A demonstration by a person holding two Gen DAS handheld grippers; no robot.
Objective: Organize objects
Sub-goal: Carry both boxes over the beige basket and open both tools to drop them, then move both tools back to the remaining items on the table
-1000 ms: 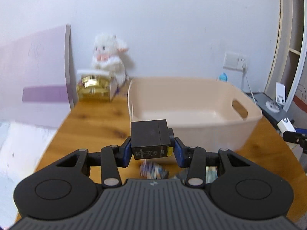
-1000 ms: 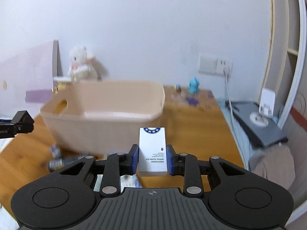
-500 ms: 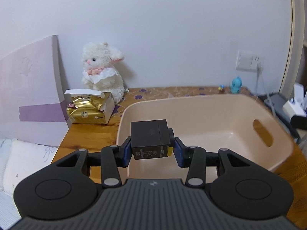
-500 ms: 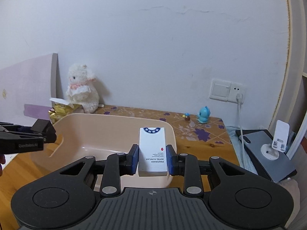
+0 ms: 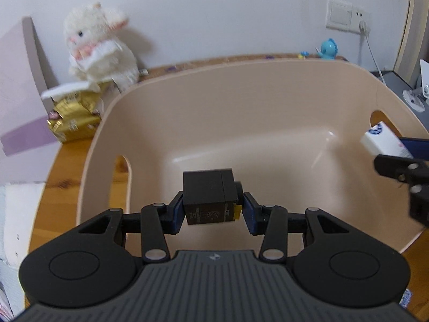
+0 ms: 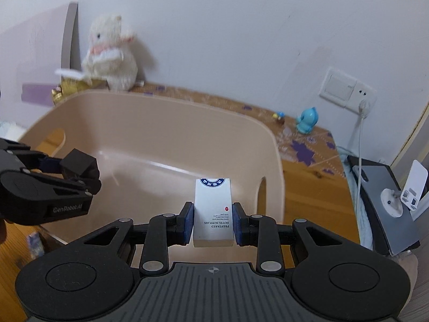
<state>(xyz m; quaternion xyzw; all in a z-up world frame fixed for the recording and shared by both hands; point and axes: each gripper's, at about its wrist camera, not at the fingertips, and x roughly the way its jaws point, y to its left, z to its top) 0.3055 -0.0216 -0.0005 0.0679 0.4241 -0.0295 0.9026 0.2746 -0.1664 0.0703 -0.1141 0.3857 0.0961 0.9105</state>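
A beige plastic bin (image 5: 241,86) with handle cutouts stands on the wooden table; its inside is bare. My left gripper (image 5: 213,209) is shut on a small black box (image 5: 209,196) and holds it above the bin's near-left part. My right gripper (image 6: 213,222) is shut on a white hotel-supplies box (image 6: 213,212) and holds it above the bin's right side. The bin also shows in the right wrist view (image 6: 150,123). The left gripper with the black box (image 6: 79,163) shows there at the left, and the white box (image 5: 383,141) shows at the right edge of the left wrist view.
A white plush rabbit (image 5: 99,43) and a gold-wrapped packet (image 5: 73,119) stand behind the bin at the left, by a lilac board (image 5: 18,86). A blue figurine (image 6: 308,122), a wall socket with a cable (image 6: 346,91) and a grey device (image 6: 383,201) are at the right.
Both grippers have risen and moved forward over the bin, tilting down into it. Each still holds its box. The two grippers are now closer together.
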